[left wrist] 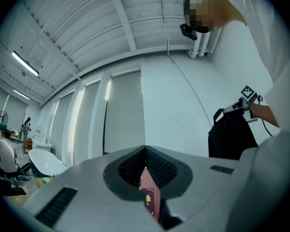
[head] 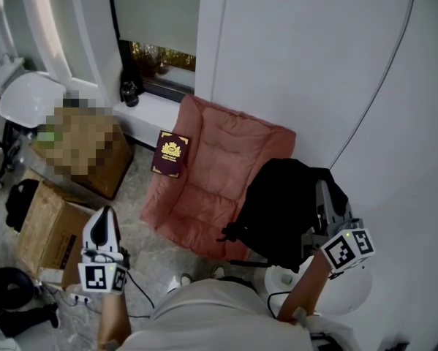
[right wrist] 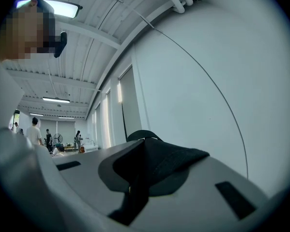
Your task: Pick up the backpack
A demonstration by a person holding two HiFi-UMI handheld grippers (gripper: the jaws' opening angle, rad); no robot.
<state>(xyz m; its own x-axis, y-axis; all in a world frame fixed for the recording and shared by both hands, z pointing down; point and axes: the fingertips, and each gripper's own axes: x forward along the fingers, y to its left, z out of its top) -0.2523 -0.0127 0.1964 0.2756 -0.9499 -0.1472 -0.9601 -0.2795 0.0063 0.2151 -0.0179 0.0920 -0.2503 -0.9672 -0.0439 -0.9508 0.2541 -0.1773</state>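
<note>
The black backpack [head: 284, 210] hangs off the floor beside the pink floor cushion [head: 219, 174], close to the white wall. My right gripper [head: 323, 190] is shut on the backpack's top strap [right wrist: 159, 161], and black fabric fills its jaws in the right gripper view. From the left gripper view, the backpack [left wrist: 231, 135] dangles under the right gripper [left wrist: 242, 103]. My left gripper [head: 105, 216] is held low at the left, over the floor, shut with nothing in it. A maroon booklet [head: 170, 153] leans on the cushion's left edge and shows past the left jaws as a maroon booklet [left wrist: 149, 199].
Cardboard boxes [head: 47, 225] stand at the left, with a white chair [head: 28, 97] behind them. A black object [head: 129, 92] sits on the window sill. A white round stool or bin [head: 346, 292] is under my right arm. The white wall [head: 314, 64] curves along the right.
</note>
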